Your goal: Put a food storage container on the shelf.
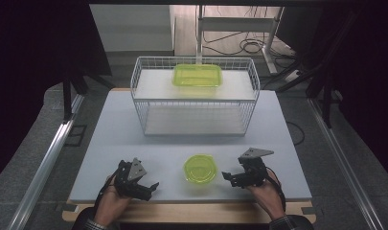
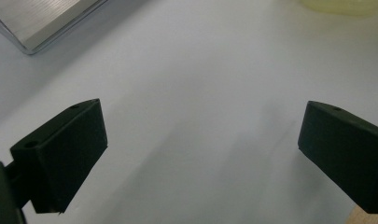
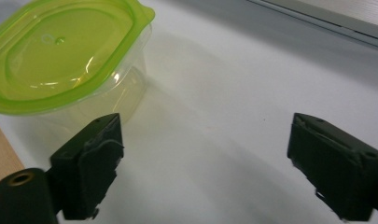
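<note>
Resting on the white table top point(image 1: 134, 139), toward six o'clock in the high view, a small round container point(image 1: 199, 168) with a green lid is seen between the two grippers. The right gripper point(image 1: 231, 178) is held just beside it at its three o'clock, jaws spread wide with nothing between them; in the right gripper view the container point(image 3: 70, 60) is placed at ten o'clock, apart from the jaws. The left gripper point(image 1: 151, 189) is held near the container at its nine o'clock, jaws likewise wide and empty over bare table. A wire basket point(image 1: 194, 98) is set at twelve o'clock, and a rectangular green-lidded container point(image 1: 197, 75) is seen on top of it.
</note>
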Tool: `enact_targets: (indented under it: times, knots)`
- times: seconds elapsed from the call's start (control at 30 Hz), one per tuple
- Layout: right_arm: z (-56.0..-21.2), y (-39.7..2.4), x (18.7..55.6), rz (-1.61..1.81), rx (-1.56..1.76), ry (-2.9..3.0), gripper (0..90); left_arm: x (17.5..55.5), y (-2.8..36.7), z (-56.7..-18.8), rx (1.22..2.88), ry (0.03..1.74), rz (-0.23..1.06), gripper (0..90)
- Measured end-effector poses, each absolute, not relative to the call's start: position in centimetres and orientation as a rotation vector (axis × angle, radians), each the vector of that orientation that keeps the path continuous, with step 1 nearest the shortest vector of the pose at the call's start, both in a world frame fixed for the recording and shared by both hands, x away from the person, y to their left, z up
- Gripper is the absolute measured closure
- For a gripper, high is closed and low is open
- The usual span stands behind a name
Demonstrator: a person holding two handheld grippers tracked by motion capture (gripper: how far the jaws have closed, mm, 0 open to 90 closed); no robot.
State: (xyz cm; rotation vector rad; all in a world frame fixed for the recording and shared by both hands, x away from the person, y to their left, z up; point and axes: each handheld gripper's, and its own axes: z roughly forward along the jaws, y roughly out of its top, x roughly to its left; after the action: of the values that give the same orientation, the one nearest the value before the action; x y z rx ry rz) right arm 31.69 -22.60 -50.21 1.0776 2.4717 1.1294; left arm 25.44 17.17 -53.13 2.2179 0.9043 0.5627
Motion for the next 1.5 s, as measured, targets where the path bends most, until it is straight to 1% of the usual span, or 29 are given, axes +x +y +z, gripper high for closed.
enact_targets:
  times: [0.07, 0.17, 0.43, 0.8, 0.9, 1.03, 1.17, 1.5]
  knots:
    - [-50.2, -22.6, 31.7, 1.143, 1.094, 2.462, 6.2, 25.4, 17.2, -53.1, 2.218, 0.904, 0.562, 0.9]
    - [-50.1, -22.6, 31.8, 1.18, 1.122, 2.454, 4.6, 25.4, 17.2, -53.1, 2.219, 0.901, 0.562, 0.9]
    - [-49.2, -22.1, 31.8, 1.241, 1.118, 2.444, 4.9, 25.4, 17.1, -53.2, 2.231, 0.896, 0.566, 0.9]
    - [-48.2, -20.1, 32.5, 1.297, 1.128, 2.52, 4.0, 25.4, 17.0, -53.2, 2.241, 0.892, 0.566, 1.0]
    - [-48.0, -19.7, 32.6, 1.29, 1.147, 2.538, 9.9, 25.4, 17.0, -53.2, 2.238, 0.892, 0.567, 0.9]
    - [-47.7, -19.5, 33.1, 1.315, 1.166, 2.563, 23.5, 25.4, 17.0, -53.2, 2.238, 0.893, 0.568, 1.0]
    - [-47.6, -19.1, 33.7, 1.307, 1.176, 2.578, 33.1, 25.4, 17.1, -53.1, 2.239, 0.893, 0.57, 1.0]
    - [-48.7, -19.1, 35.4, 1.332, 1.296, 2.677, 57.2, 25.4, 17.1, -53.1, 2.235, 0.892, 0.566, 1.1]
